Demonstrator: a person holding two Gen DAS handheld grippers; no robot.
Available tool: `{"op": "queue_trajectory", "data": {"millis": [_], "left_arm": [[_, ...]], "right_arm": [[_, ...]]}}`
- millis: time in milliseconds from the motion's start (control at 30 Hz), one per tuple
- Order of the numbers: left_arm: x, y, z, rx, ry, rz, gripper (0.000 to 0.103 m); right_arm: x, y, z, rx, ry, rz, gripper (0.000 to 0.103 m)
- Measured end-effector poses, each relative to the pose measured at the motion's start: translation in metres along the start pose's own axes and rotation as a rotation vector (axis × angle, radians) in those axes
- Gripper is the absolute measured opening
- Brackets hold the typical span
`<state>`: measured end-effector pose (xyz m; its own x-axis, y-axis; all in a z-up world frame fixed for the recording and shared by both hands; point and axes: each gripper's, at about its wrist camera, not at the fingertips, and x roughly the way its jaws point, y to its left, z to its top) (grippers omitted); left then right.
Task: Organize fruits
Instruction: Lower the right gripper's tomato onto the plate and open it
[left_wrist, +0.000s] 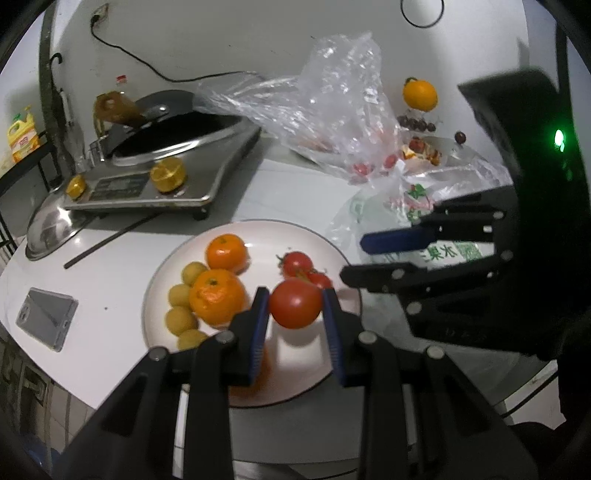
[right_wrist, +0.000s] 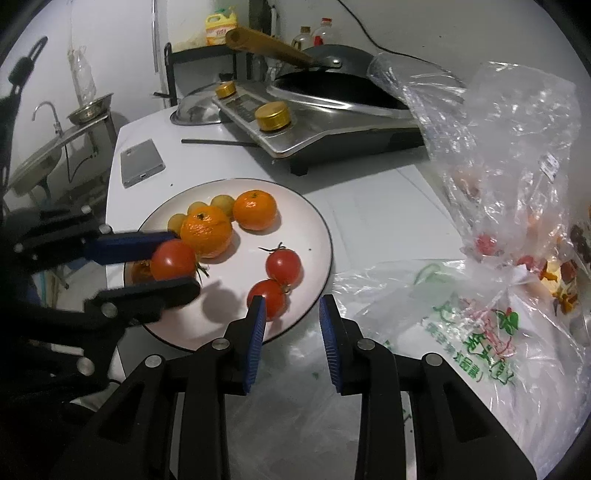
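Tomato (left_wrist: 294, 303) sat clamped in left gripper (left_wrist: 295, 306) above plate (left_wrist: 236, 227); lowering gently toward five o'clock suited, right gripper (right_wrist: 291, 321) narrow, empty.

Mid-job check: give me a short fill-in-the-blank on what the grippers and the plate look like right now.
1. The left gripper is shut on a ____.
2. Between its fingers the right gripper holds ____.
3. Besides the held one, ____ tomatoes lie on the white plate.
4. The mobile phone lies on the countertop, not on the ____.

Missing words: tomato; nothing; two; plate
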<state>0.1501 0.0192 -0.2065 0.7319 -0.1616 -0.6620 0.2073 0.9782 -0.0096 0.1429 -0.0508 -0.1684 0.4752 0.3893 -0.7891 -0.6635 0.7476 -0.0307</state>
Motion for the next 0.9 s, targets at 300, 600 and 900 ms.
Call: {"op": "queue_trajectory", "data": {"millis": [300, 600, 900], "left_arm": [[0.027, -0.01, -0.001, 0.021, 0.088, 0.0, 0.03], [0.041, -0.012, -0.001, 0.029, 0.145, -0.011, 0.031], [0.043, -0.01, 0.001, 0.011, 0.155, -0.032, 0.031]], "right_arm": [[-0.004, -0.024, -0.008, 0.056, -0.019, -0.009, 0.032], [-0.003, -0.034, -0.014, 0.083, -0.019, -0.013, 0.032], [0.0, -0.036, -0.018, 0.097, -0.013, -0.016, 0.032]]}}
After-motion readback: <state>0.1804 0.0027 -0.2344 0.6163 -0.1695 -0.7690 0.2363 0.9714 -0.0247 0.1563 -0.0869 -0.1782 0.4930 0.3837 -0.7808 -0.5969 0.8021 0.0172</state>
